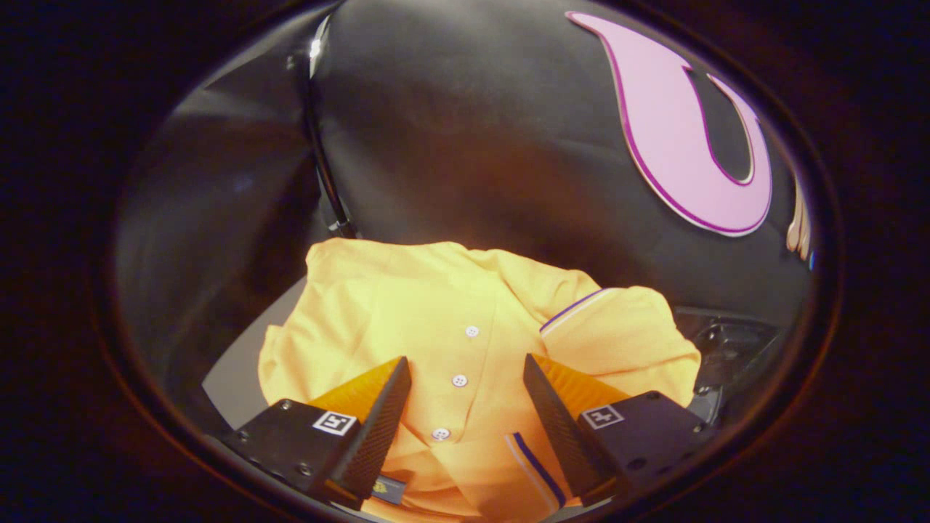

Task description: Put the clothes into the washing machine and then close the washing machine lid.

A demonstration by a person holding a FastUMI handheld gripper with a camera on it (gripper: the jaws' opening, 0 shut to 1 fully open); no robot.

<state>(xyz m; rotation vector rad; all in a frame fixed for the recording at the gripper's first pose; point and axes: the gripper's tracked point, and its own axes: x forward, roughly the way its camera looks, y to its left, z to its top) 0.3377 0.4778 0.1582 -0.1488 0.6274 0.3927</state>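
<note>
One yellow button-front polo shirt with purple-striped trim (pixel 450 327) lies on grey table (pixel 232 378), reaching its far edge. Hand-held gripper (pixel 465 381) spread wide above placket, nothing held. Pickup step: lower, pinch fabric.

Probably a recording booth: black cloth wall (pixel 472 145) behind a grey table (pixel 236 378).

So the gripper (pixel 465 367) is spread wide open right now, both fingers (pixel 378 421) apart with a big gap between them. Tips point forward and slightly inward, both fingers look about level with each other, and they aren't clamping anything.
</note>
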